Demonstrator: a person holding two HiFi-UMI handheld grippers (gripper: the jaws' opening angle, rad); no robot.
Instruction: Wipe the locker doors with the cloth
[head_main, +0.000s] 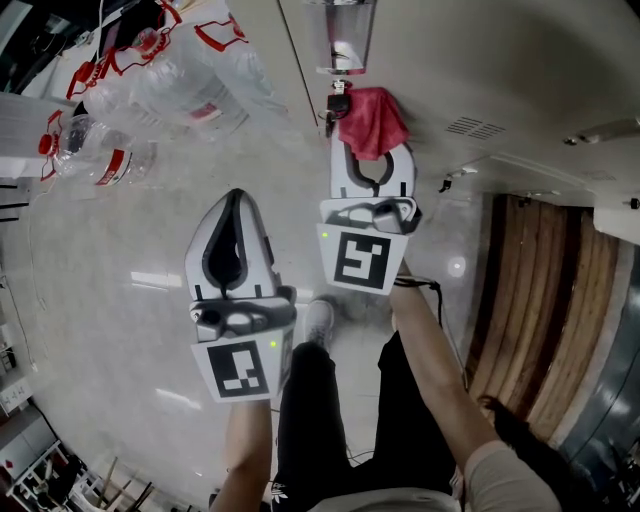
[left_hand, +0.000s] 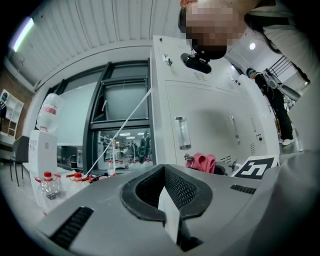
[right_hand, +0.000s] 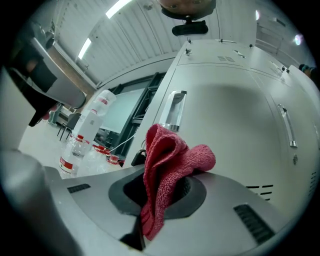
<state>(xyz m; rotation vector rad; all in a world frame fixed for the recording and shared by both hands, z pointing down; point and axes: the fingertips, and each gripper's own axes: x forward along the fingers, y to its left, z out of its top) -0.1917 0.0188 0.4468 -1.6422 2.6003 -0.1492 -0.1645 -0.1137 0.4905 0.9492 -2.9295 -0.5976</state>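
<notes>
My right gripper (head_main: 372, 150) is shut on a red cloth (head_main: 372, 120), which bunches out past the jaw tips. In the head view the cloth sits against the grey locker door (head_main: 480, 60), just below a clear handle (head_main: 345, 40) and beside a small dark lock (head_main: 338, 103). In the right gripper view the cloth (right_hand: 167, 165) stands up from the right gripper (right_hand: 162, 172) in front of the door (right_hand: 235, 120) and handle (right_hand: 174, 110). My left gripper (head_main: 237, 197) is shut and empty, lower left, away from the lockers. The left gripper (left_hand: 164, 172) faces the lockers (left_hand: 210, 125) and the cloth (left_hand: 202, 162).
Several plastic water bottles (head_main: 170, 70) with red caps lie on the pale floor to the left. A wood-panelled wall (head_main: 540, 300) runs at the right. My own legs and a white shoe (head_main: 318, 320) are below. Another person (left_hand: 275, 100) stands far right along the lockers.
</notes>
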